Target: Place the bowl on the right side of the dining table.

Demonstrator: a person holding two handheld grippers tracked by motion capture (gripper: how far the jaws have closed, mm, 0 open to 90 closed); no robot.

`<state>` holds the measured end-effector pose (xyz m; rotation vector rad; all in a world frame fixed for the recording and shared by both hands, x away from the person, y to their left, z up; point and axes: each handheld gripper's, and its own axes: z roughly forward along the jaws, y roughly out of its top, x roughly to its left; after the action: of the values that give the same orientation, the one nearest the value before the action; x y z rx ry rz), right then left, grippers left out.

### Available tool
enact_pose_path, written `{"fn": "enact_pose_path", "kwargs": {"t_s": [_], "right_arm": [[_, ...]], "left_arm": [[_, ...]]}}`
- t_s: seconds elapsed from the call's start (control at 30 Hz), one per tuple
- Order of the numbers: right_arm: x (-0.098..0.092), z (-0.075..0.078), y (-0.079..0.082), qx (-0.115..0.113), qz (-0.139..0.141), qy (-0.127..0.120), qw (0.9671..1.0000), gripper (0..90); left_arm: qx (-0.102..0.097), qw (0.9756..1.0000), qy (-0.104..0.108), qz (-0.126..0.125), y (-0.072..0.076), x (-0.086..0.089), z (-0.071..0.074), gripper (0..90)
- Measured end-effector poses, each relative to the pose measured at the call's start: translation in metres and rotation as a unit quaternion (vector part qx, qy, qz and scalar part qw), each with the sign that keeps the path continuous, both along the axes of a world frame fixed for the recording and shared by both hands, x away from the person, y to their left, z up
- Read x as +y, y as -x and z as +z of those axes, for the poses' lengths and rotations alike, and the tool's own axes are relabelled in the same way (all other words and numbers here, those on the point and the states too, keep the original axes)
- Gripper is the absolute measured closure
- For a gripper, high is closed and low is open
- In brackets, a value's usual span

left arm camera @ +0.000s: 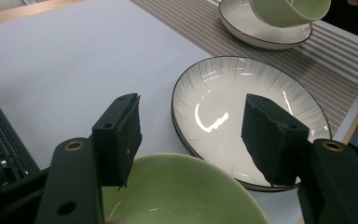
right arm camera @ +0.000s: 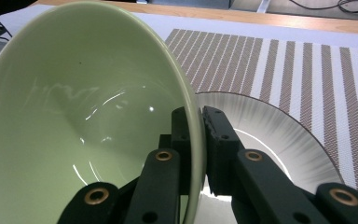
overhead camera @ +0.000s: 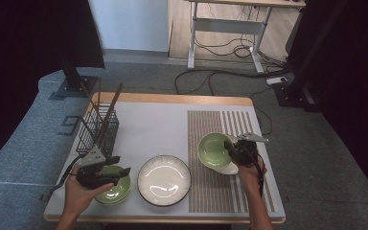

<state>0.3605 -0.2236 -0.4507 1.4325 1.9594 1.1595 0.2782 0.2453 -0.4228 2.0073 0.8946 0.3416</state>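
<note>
My right gripper [right arm camera: 201, 135] is shut on the rim of a pale green bowl [right arm camera: 84, 112], one jaw inside the rim and one outside. The bowl [overhead camera: 213, 149] hangs tilted over a white ribbed dish [overhead camera: 230, 168] on the striped mat. That dish [right arm camera: 279, 135] lies just under the jaws. At the front left my left gripper [overhead camera: 120, 166] stands open above a second green bowl [overhead camera: 114, 190]. In the left gripper view this bowl [left arm camera: 182, 196] lies below the spread jaws of the left gripper [left arm camera: 191, 128], with nothing between the pads. A white plate [overhead camera: 164, 180] sits at the front middle.
A black wire rack [overhead camera: 98, 130] with wooden chopsticks stands at the table's left edge. A brown striped mat [overhead camera: 220, 191] covers the right part of the grey tabletop. Bare table [overhead camera: 148, 129] lies behind the white plate [left arm camera: 247, 116].
</note>
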Motion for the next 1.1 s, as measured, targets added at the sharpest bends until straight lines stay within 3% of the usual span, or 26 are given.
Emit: {"fn": "enact_pose_path", "kwargs": {"t_s": [0.47,1.1], "right_arm": [[-0.011,-0.006,-0.004,0.005,-0.019,0.002,0.9998,83.9],[-0.026,-0.012,-0.01,0.014,-0.043,0.005,0.9989,83.9]], "left_arm": [[0.002,1.0,0.003,-0.001,0.0,0.001,0.0,37.2],[0.012,0.9999,-0.01,-0.006,-0.001,-0.001,-0.003,36.9]]}}
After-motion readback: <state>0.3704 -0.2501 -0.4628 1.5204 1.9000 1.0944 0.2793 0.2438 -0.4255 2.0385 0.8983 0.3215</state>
